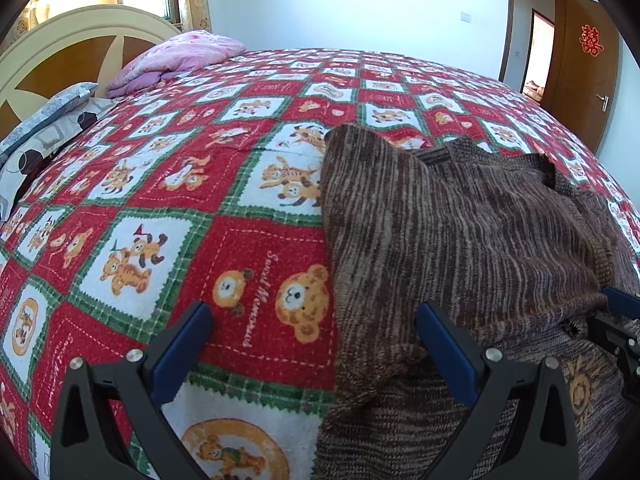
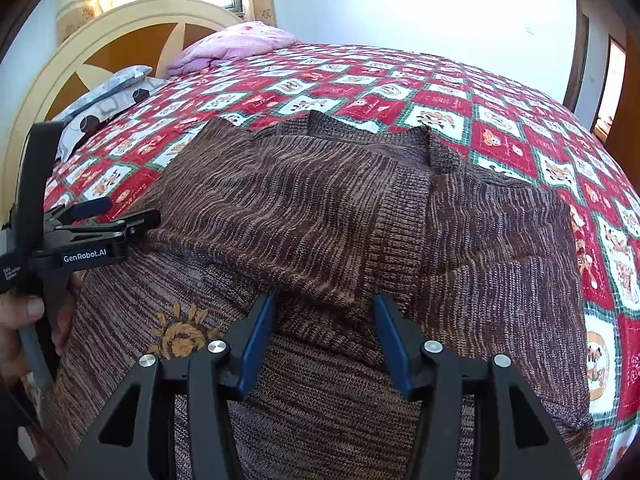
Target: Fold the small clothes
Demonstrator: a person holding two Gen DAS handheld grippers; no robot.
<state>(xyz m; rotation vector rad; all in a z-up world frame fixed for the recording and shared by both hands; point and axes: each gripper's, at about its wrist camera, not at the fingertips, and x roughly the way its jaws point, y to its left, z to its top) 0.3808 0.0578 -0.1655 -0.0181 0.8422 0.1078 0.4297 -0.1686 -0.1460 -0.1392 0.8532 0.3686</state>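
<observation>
R gripper (image 2: 326, 320) over sweater (image 2: 320, 208) (jaws apart).

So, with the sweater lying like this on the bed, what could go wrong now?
1. The right gripper is open with a folded sweater edge between its pads; the fold may slip or spring open.
2. The left gripper hangs open half over the quilt; closing could pinch the quilt too.
3. The far collar edge is bunched, so creases may stay.
</observation>
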